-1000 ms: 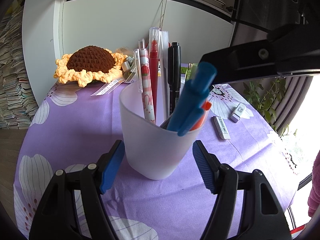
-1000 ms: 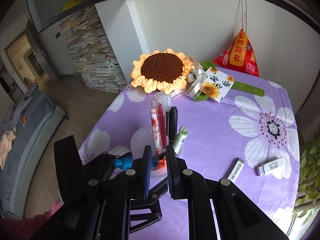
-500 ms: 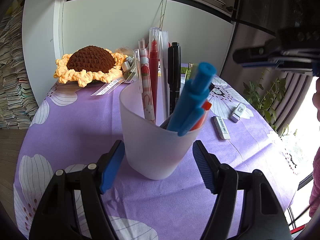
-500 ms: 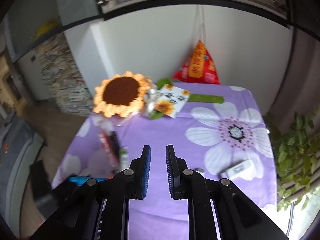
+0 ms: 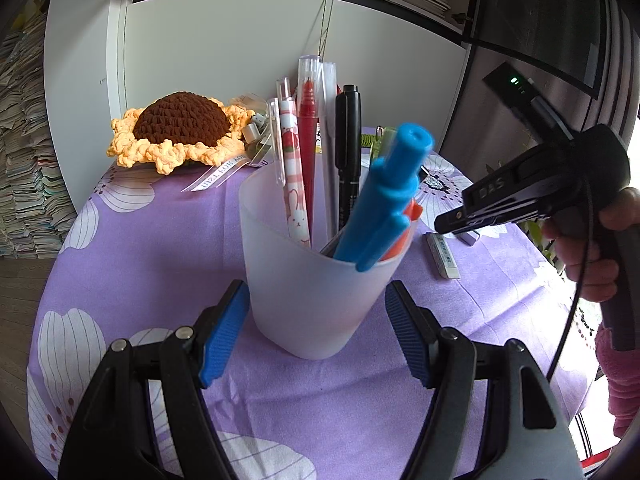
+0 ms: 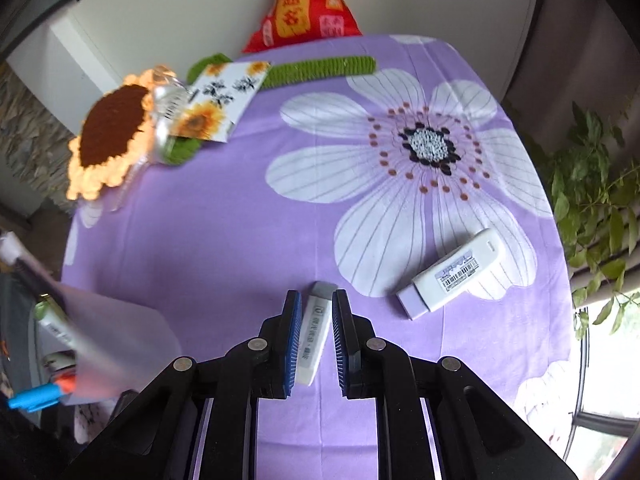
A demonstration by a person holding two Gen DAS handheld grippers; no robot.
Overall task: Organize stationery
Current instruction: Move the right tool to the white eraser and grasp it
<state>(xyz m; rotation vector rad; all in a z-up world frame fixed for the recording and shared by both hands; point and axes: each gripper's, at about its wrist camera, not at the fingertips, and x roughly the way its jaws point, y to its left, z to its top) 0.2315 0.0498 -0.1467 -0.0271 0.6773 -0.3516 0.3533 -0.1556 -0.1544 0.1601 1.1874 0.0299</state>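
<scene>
A frosted white cup [image 5: 316,280] stands on the purple flowered cloth, holding several pens and a blue marker [image 5: 384,200]. My left gripper [image 5: 316,332] is open, its blue pads on either side of the cup's base, not touching. My right gripper [image 6: 314,340] is open a little, over a grey-white eraser [image 6: 316,332] that lies between its pads. The eraser also shows in the left wrist view [image 5: 442,255], under the right gripper [image 5: 444,226]. A white and lilac correction tape [image 6: 452,276] lies to the right. The cup shows blurred at the left of the right wrist view [image 6: 116,340].
A crocheted sunflower [image 5: 180,132] [image 6: 108,140] with ribbons and a card [image 6: 220,104] lies at the table's back left. A green crocheted stem [image 6: 320,66] and red pouch [image 6: 304,4] are by the wall. A plant [image 6: 592,200] stands past the right edge.
My right gripper has moved from above the cup to the right and down, now low over the eraser. The left gripper and the cup have not moved.
</scene>
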